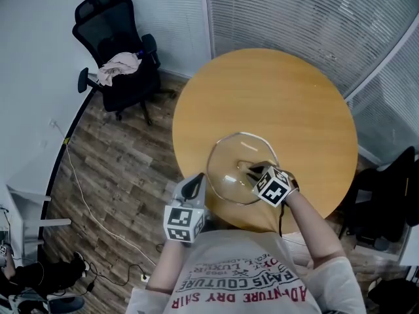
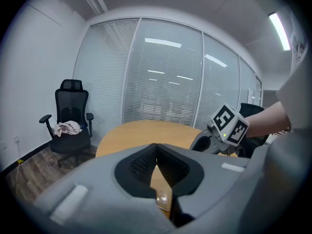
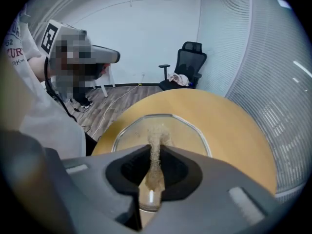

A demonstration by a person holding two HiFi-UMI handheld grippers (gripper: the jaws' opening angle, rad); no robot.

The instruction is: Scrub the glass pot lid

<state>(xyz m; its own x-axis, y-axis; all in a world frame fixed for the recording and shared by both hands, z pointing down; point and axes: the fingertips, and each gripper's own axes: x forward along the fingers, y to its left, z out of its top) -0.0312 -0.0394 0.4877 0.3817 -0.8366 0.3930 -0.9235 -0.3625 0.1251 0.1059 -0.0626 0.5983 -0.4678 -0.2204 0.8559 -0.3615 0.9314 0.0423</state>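
- One black office chair [image 1: 121,57] stands on the wood floor at the far left, with one pale cloth [image 1: 120,66] bunched on its seat.
- One round wooden desk [image 1: 275,90] fills the middle of the head view.
- The left gripper [image 1: 195,183] sits at the near-left edge of the desk, just beside the left rim of the lid. In its own view its two fingers [image 2: 144,162] are pressed together at the tips, and I can make out nothing pinched between them. A bit of glass rim shows in the gap lower down.
- One glass pot lid [image 1: 229,159] lies flat on the near part of the desk, between the two grippers.
- The right gripper [image 1: 256,173] is over the right part of the lid. Its two fingers [image 3: 175,167] pinch one thin tan scrubbing pad [image 3: 155,155], held edge-on, which reaches out over the middle of the glass.
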